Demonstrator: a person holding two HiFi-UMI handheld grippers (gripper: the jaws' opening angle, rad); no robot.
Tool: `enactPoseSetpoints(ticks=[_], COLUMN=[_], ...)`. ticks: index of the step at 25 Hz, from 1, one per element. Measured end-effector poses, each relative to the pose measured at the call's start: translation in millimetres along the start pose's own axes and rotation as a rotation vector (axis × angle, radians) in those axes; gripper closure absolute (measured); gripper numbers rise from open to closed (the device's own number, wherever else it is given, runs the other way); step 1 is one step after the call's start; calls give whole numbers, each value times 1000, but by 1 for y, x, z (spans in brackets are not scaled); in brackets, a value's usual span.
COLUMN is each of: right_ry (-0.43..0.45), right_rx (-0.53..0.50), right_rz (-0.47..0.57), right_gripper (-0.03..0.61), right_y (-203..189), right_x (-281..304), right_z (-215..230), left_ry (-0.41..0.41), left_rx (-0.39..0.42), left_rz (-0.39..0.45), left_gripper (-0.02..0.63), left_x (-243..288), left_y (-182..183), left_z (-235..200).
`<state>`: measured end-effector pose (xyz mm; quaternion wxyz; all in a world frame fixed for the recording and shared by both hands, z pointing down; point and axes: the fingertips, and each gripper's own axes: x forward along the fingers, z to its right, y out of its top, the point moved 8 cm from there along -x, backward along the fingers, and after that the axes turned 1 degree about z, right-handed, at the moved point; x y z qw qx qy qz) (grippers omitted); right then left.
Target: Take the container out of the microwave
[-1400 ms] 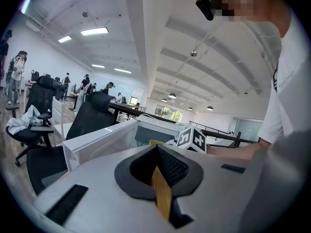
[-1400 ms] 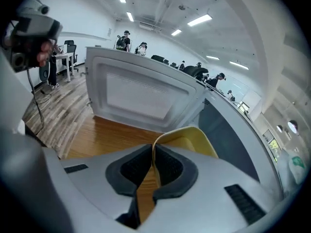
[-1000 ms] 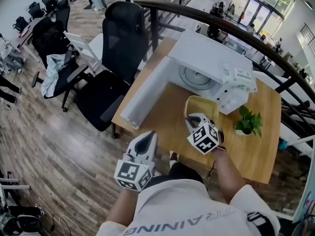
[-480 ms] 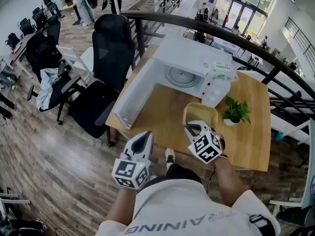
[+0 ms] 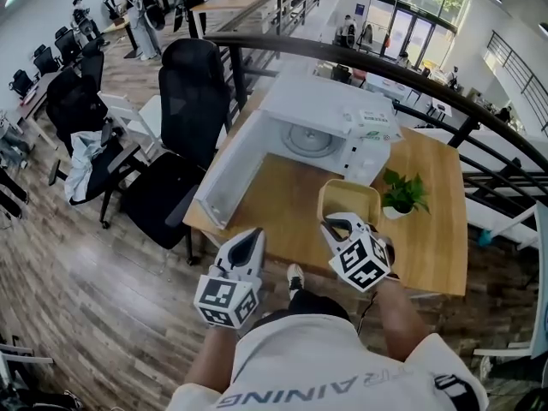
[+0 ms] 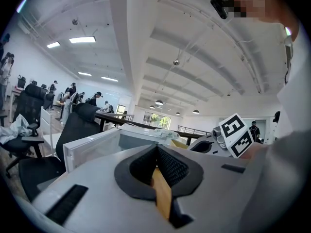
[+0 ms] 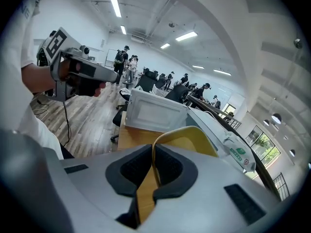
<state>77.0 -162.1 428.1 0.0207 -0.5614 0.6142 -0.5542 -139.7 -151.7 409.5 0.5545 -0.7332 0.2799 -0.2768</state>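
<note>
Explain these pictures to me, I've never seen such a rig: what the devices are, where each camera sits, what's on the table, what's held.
A person holds a two-jaw gripper in each hand; the marker cubes belong to them. One picture looks down from a camera on the person's head; the other two are from cameras riding on each gripper. On the wooden table stand a white microwave, door open, and a potted plant. The right gripper is shut on the rim of a yellow container; the left gripper is shut, empty.
</note>
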Motion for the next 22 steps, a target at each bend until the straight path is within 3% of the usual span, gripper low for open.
enactPoseSetpoints(ticks=[13,22], right_ry=[41,51], right_rx=[-61,-34], right_rz=[4,33], right_gripper=[538,538], right_y=[7,17], right_x=[5,3], right_z=[-8,-7], left_ry=[2,-3], left_rx=[-10,-11], left_rz=[-9,-9], left_gripper=[583,583], left_x=[-1,0], left_y=[-2,3], left_z=[0,-1])
